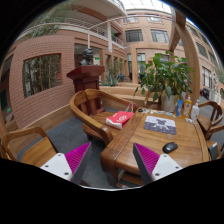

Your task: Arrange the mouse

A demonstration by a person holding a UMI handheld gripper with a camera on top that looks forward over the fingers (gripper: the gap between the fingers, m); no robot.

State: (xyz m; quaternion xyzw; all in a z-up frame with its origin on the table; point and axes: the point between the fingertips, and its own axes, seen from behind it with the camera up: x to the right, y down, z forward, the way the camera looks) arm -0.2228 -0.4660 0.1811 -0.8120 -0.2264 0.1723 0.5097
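A small black mouse (170, 147) lies on the near right part of a wooden table (135, 138), beside a mouse pad with a picture on it (159, 124). My gripper (112, 160) is held well back from the table, open and empty. Its two fingers with magenta pads (77, 157) stand wide apart. The right finger (146, 158) overlaps the table's near edge in view. The mouse lies just beyond and to the right of that finger.
A red-and-white bag (120, 119) lies on the table's left end. Wooden armchairs stand left (93, 110), near left (25, 147) and right (211, 118). A potted plant (163, 76) and bottles (181, 105) stand behind the table. Brick walls enclose the courtyard.
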